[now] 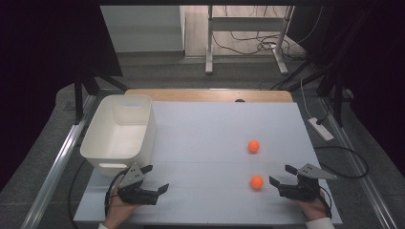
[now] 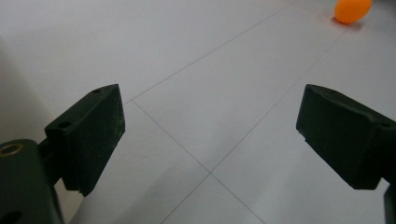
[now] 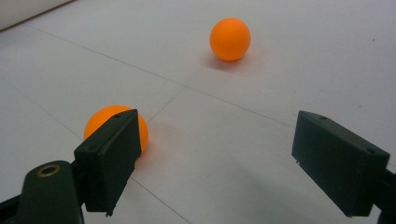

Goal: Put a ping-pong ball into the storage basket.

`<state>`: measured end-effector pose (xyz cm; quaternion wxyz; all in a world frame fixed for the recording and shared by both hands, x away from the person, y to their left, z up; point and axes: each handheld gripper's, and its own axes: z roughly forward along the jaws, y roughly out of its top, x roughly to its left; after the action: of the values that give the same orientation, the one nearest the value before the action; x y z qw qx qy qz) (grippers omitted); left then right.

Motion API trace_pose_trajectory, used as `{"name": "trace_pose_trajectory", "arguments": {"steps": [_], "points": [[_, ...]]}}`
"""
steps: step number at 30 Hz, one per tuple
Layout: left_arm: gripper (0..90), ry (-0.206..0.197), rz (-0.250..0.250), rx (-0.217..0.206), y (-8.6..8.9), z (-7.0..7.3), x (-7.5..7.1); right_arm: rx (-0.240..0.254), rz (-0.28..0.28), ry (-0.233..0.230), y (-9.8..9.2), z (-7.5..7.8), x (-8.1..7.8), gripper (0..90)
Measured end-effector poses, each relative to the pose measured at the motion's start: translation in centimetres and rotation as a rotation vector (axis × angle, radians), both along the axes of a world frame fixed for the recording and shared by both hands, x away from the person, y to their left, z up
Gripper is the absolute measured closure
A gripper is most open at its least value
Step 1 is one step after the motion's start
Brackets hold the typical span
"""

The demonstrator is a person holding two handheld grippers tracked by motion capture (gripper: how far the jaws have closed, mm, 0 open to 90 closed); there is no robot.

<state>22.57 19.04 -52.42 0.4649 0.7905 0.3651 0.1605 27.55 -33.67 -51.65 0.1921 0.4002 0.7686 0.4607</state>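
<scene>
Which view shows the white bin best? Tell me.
The high view: the whole white bin shows, open top and handle slot, at the table's left. The left gripper view catches a blurred white wall at its left edge, probably the bin; the right gripper view catches a white sliver, top left.

2 orange balls (image 1: 253, 146) (image 1: 256, 182), 1 bin (image 1: 119, 131)
</scene>
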Motion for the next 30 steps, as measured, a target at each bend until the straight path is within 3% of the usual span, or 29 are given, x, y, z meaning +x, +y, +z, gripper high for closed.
{"name": "trace_pose_trajectory", "arguments": {"steps": [15,30], "points": [[8.1,-0.006,0.003,-0.029,0.2,0.2,-0.3,-0.01,-0.004,0.005,0.2,-0.1,0.1,15.7],[7.9,-0.007,-0.035,-0.018,-1.9,1.2,-0.1,0.002,-0.017,0.003,-0.2,-0.1,-0.2,16.0]]}}
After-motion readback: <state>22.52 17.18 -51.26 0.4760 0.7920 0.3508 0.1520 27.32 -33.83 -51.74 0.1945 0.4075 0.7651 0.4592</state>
